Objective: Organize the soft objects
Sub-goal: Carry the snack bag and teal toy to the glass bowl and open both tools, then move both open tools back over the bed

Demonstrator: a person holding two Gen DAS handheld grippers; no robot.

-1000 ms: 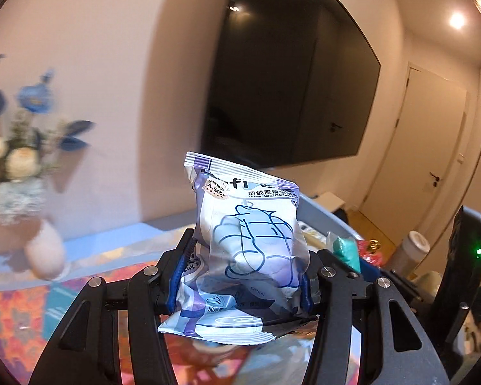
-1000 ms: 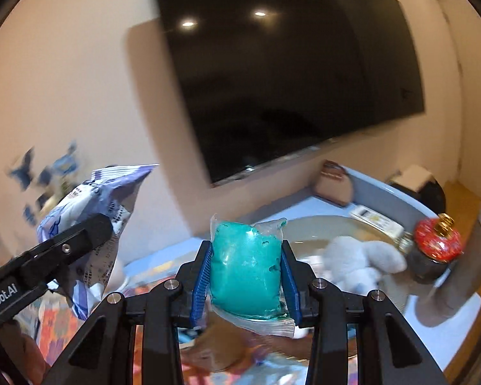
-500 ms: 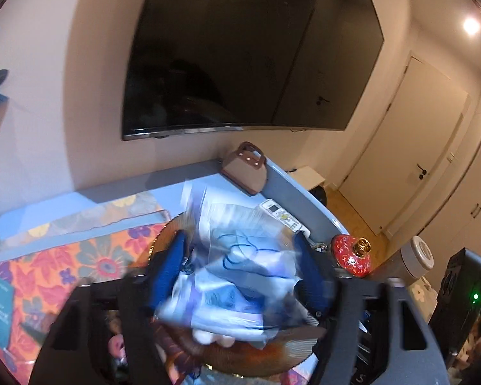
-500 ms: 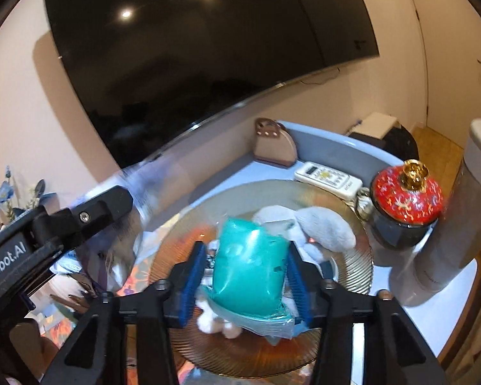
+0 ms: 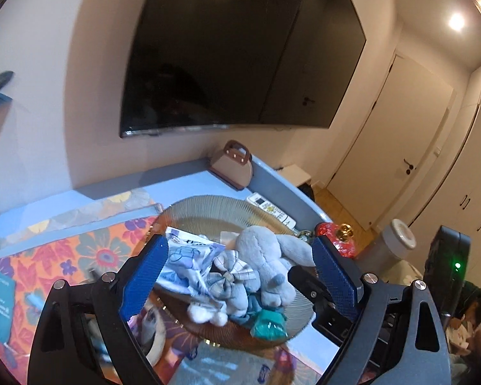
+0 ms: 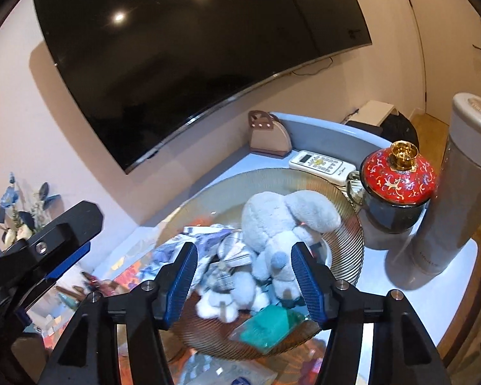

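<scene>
A ribbed amber glass plate (image 5: 215, 205) (image 6: 272, 176) holds a grey plush rabbit (image 5: 266, 253) (image 6: 282, 224) and a plaid bow (image 5: 231, 272). A white-and-purple packet (image 5: 189, 253) (image 6: 205, 237) lies loose on the plate's left side. A teal packet (image 5: 269, 322) (image 6: 269, 324) lies at its front rim. My left gripper (image 5: 239, 276) hovers over the pile, jaws wide and still opening, pads touching nothing. My right gripper (image 6: 243, 282) is beside it above the rabbit, jaws also opening and holding nothing. The left gripper's finger (image 6: 64, 240) shows at the left of the right wrist view.
Right of the plate stand a red lidded jar (image 6: 397, 179) and a tall grey tumbler (image 6: 449, 192). A white remote (image 6: 320, 163) and a brown bag-shaped holder (image 6: 269, 138) sit behind it. A floral cloth (image 5: 64, 256) covers the table at left. A dark TV hangs on the wall.
Both grippers tipped down over the plate and spread their jaws. The white-and-purple packet left the left gripper and the teal packet left the right one; both now lie on the plate.
</scene>
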